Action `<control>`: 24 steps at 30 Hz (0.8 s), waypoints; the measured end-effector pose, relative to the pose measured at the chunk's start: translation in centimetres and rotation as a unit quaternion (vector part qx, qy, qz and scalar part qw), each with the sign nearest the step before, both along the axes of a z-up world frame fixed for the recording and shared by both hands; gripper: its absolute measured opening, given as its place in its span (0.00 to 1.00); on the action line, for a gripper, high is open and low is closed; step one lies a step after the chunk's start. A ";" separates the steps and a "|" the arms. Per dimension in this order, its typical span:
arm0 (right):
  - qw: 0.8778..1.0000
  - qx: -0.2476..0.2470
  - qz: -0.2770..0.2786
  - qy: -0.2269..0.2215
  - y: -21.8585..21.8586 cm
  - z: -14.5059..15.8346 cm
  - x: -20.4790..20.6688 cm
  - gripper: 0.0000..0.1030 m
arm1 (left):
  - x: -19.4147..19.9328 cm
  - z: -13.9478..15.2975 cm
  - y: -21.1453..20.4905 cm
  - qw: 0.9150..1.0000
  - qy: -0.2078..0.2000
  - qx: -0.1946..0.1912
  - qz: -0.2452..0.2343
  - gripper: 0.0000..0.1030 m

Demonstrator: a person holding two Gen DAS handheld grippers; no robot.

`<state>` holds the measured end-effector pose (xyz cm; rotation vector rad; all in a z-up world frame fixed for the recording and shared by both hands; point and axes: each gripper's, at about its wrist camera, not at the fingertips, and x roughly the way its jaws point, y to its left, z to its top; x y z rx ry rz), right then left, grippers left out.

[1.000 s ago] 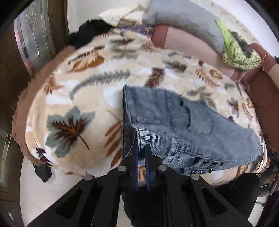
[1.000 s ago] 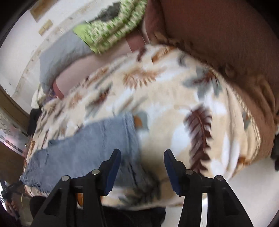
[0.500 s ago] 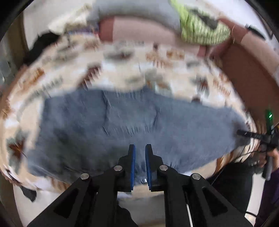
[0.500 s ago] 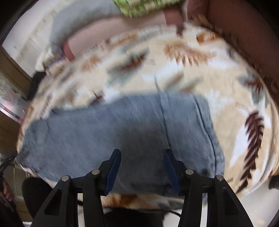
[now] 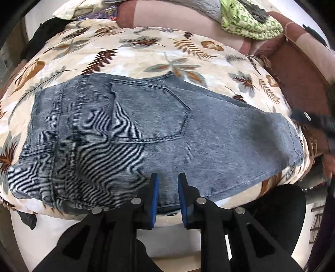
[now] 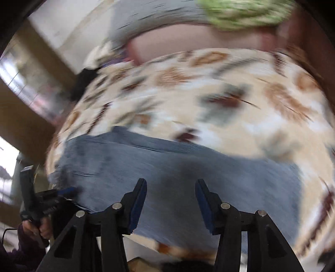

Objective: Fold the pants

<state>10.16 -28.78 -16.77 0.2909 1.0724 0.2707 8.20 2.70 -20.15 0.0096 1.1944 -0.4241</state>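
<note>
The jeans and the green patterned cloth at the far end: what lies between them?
In the left wrist view, between the jeans and the green cloth lie bare leaf-print blanket and a pinkish cushion.

The right gripper (image 6: 170,198) hangs open over blurred blue jeans (image 6: 178,173). A green cloth (image 6: 242,12) lies at twelve o'clock.

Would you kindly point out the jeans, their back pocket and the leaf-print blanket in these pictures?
jeans (image 5: 240,142), left wrist view, on the plain leg fabric.
back pocket (image 5: 146,113), left wrist view, on the middle of the pocket.
leaf-print blanket (image 5: 146,56), left wrist view, on bare blanket beyond the jeans.
</note>
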 end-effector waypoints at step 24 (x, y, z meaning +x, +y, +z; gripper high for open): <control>0.976 -0.001 0.185 0.114 15.5 -9.6 17.4 0.07 | 1.6 -4.1 -1.7 1.000 0.002 0.000 -0.019 0.30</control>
